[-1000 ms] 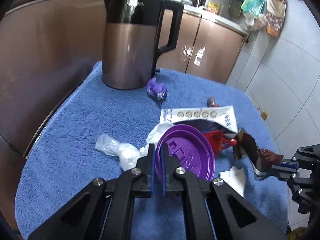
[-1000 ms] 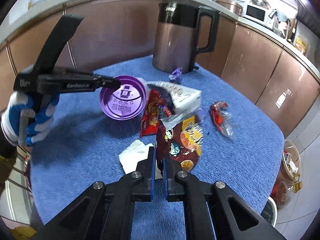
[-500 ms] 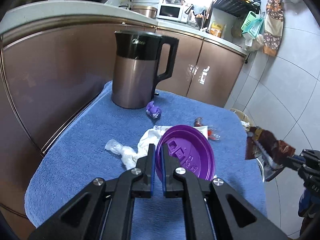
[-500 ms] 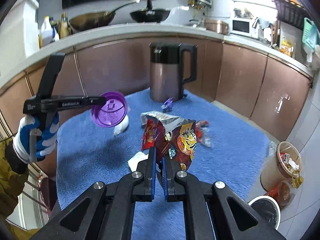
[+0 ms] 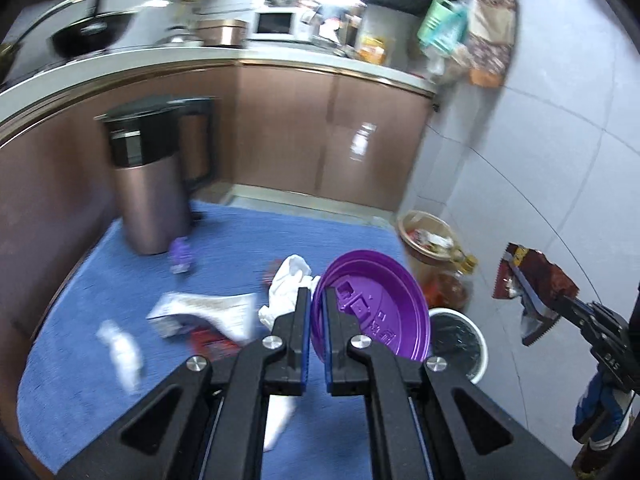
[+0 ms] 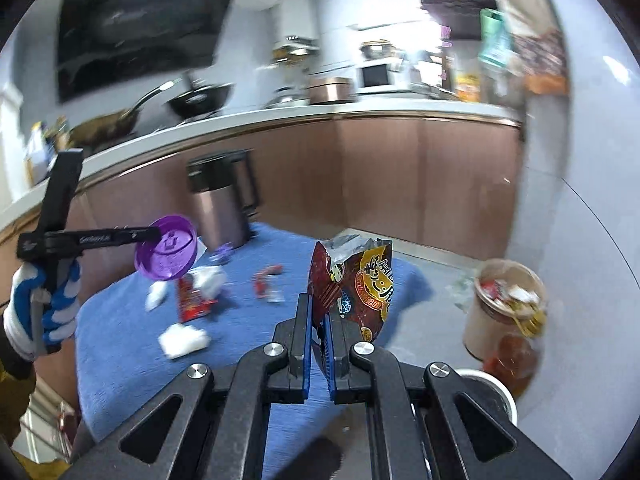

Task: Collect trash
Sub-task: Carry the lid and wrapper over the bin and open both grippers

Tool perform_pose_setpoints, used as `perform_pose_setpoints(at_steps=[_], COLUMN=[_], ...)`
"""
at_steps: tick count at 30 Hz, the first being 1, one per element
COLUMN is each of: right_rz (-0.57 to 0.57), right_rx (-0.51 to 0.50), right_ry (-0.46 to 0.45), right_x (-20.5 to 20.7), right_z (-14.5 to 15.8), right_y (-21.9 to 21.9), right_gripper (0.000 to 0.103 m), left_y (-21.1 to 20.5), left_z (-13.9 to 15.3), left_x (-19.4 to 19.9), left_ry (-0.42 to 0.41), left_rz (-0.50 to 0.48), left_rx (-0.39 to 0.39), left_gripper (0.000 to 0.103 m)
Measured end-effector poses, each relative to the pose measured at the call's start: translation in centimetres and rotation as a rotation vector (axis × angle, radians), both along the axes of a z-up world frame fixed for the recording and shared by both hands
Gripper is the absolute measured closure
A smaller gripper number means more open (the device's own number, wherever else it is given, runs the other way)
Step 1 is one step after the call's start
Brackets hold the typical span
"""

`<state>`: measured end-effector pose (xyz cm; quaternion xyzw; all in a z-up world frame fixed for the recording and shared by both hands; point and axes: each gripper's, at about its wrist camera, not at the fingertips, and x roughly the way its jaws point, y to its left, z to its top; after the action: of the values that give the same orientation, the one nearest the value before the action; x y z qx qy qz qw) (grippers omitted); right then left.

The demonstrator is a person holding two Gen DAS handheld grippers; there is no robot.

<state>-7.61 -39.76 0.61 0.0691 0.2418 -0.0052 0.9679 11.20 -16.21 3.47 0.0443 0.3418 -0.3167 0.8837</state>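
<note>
Left hand-held gripper (image 5: 316,300) pinches the round purple plastic lid (image 5: 376,308) by its rim; right hand-held gripper (image 6: 319,320) clamps the crinkled dark-red foil snack bag (image 6: 356,280) — either may slip short of what looks, through blur, like a white-rimmed bin (image 5: 460,340).

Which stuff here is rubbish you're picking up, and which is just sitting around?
For the job:
- round purple plastic lid, pinched in the left gripper
- dark red crinkly snack bag, pinched in the right gripper
- white crumpled tissue on the blue towel
- white-rimmed bin on the floor

Just lying about:
- copper-coloured kettle
- black wok
- white microwave
</note>
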Motion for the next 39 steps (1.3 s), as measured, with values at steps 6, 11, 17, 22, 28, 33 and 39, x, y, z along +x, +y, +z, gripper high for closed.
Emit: perform_pose_setpoints(at_steps=[6, 11, 17, 22, 28, 33, 39], right_rz=[-0.14, -0.233, -0.328, -0.38, -0.444, -0.465, -0.454], right_rx=[0.092, 0.171, 0.238, 0.25, 0.211, 0.2, 0.178], right_ry=[0.013, 0.057, 0.113, 0.168, 0.225, 0.229, 0.218], right_x=[-0.9, -1.2, -1.5, -1.5, -1.2, -2.0, -2.1], right_z=[-2.2, -5.0, -8.6, -11.3, -13.0, -13.3, -12.6], right_y=[-6.9, -11.8, -16.6, -18.8, -19.9, -19.8, -18.7], right_gripper=[0.097, 0.097, 0.097, 0.095, 0.09, 0.076, 0.065], left_y=[-10.7, -18.6, -26.7, -31.6, -35.2, -34.7, -31.4], left_z=[-2.2, -6.2, -10.6, -13.3, -15.8, -15.6, -12.6], left_x=[-0.3, -0.7, -1.6, -2.0, -1.8, -1.8, -1.6], left_ry=[0.041, 0.094, 0.144, 0.166, 0.266, 0.3, 0.25], left_rz=[-0.116, -0.194, -0.265, -0.277, -0.291, -0.307, -0.264], left_rx=[0.075, 0.161, 0.256, 0.304, 0.281, 0.218, 0.122], left_gripper=[0.098, 0.098, 0.098, 0.097, 0.083, 0.071, 0.071])
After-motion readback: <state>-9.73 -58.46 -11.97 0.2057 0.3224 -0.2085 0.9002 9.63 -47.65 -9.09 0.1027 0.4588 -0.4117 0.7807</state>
